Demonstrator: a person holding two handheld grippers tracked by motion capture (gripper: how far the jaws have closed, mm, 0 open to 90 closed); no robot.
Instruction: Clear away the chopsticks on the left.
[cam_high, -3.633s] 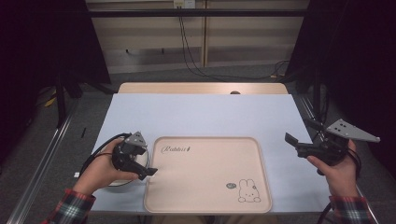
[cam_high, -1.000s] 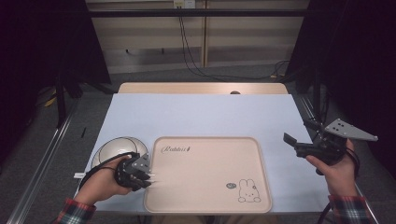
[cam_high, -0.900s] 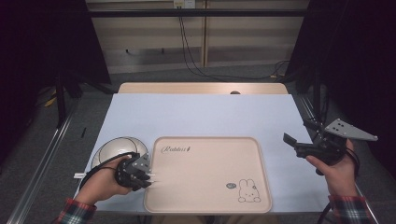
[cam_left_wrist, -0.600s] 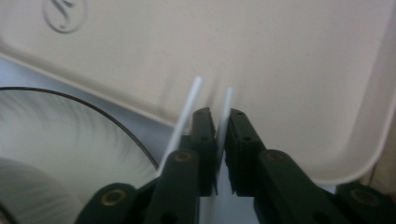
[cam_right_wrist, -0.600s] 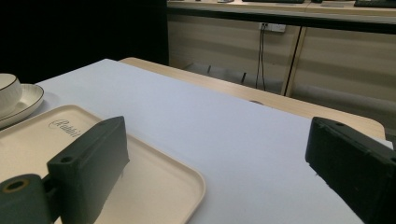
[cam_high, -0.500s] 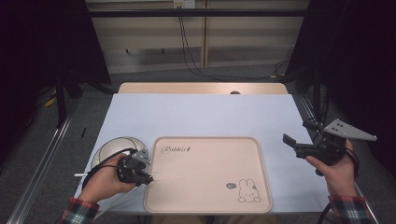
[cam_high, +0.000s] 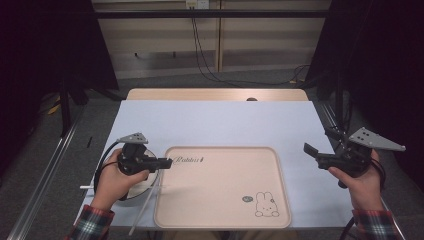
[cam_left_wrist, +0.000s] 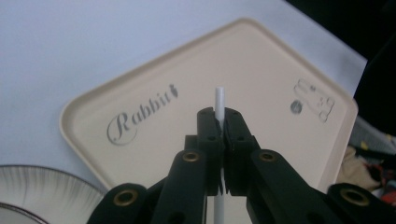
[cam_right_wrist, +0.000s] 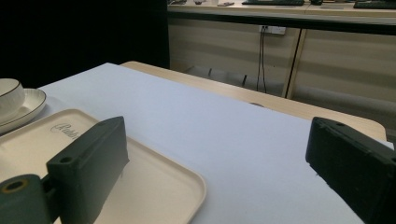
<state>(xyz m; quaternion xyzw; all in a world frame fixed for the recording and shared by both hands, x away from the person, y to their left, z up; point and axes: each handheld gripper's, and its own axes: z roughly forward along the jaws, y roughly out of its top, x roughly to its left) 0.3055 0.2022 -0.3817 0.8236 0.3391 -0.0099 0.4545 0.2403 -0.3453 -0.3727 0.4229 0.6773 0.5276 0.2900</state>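
My left gripper is shut on a thin white stick that pokes out past its jaw tips. From above, this gripper points right over the left rim of a beige tray printed with "Rabbit" and a small rabbit. A thin white stick slants from below the jaws toward the table's front edge. My right gripper hovers to the right of the tray. Its jaws stand wide apart, and the right gripper has nothing between them.
A white plate lies under my left hand, and its ribbed rim shows beside the tray. A dark-rimmed bowl sits on that plate. The pale blue tabletop stretches behind the tray.
My left hand has risen and moved away from the front edge, now covering most of the plate. The right hand has kept still.
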